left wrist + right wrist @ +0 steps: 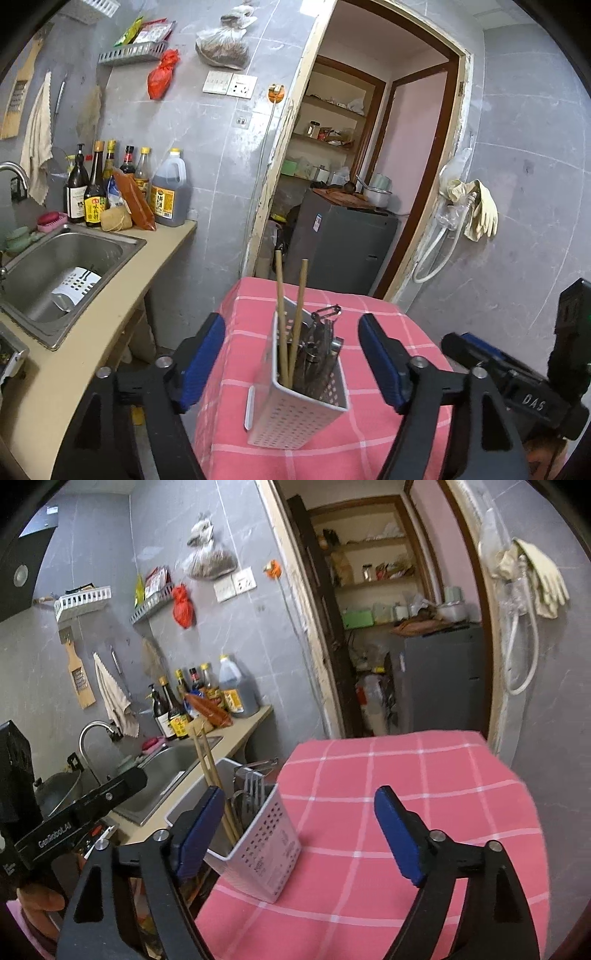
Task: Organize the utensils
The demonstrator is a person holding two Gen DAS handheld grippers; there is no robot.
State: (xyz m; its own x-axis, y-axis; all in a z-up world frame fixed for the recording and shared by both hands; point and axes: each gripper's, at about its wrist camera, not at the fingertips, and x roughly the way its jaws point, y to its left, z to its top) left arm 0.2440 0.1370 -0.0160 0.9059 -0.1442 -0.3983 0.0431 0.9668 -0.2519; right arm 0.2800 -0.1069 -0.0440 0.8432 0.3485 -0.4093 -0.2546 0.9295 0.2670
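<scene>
White perforated utensil holder [295, 398], upright on pink checked tabletop [388, 435], centred between wide-spread left gripper [291, 363] fingers, untouched. Chopsticks [291, 314] and forks [253, 786] inside. Right gripper [299, 838] likewise spread wide, empty, just right of holder.

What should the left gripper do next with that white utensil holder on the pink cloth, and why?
Probably ease the left gripper forward and close on the white utensil holder. Its jaws are open with the holder between them, untouched; the chopsticks and metal cutlery already stand inside, and the right gripper is open and empty.
</scene>
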